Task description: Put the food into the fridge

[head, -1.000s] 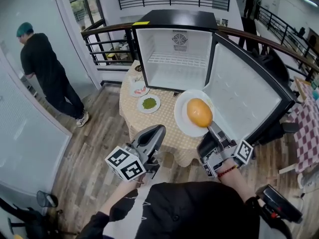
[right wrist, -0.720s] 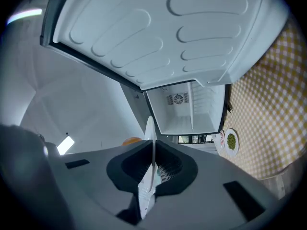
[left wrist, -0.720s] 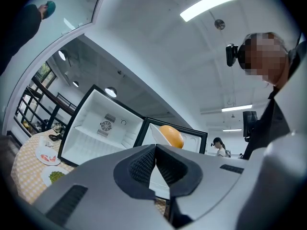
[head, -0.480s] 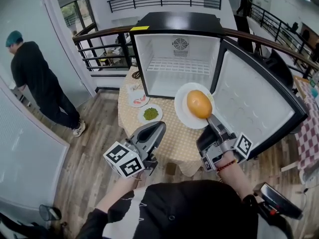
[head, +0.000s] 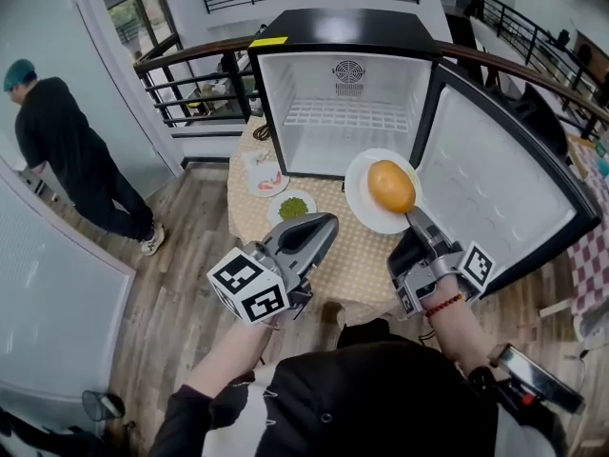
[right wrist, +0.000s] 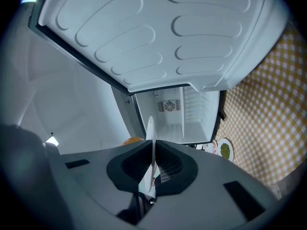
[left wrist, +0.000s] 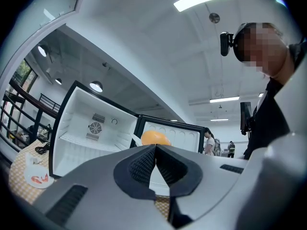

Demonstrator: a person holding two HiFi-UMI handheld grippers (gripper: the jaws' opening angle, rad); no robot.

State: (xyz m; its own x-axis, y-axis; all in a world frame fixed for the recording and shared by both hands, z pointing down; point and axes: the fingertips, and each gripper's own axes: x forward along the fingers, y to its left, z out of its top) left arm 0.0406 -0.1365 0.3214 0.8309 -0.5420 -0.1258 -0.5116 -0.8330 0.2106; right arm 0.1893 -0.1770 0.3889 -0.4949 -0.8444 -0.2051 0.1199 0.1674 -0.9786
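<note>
A white plate (head: 369,198) carries a round orange food (head: 391,186). My right gripper (head: 413,217) is shut on the plate's near rim and holds it level above the table, in front of the open fridge (head: 348,136). The right gripper view shows the plate (right wrist: 150,128) edge-on between the jaws of the right gripper (right wrist: 153,150). My left gripper (head: 327,224) hovers left of the plate, jaws shut with nothing in them. From the left gripper (left wrist: 156,148) the orange food (left wrist: 154,138) shows just past the tips. The fridge is empty, with a wire shelf.
The fridge door (head: 490,193) stands wide open to the right. On the checkered table (head: 357,255) lie a plate of green food (head: 292,205) and a plate of red and white food (head: 264,175). A person (head: 67,136) stands far left by a railing.
Both grippers have moved forward towards the fridge. The plate with the orange food now sits nearer the fridge opening, and the left gripper has risen a little.
</note>
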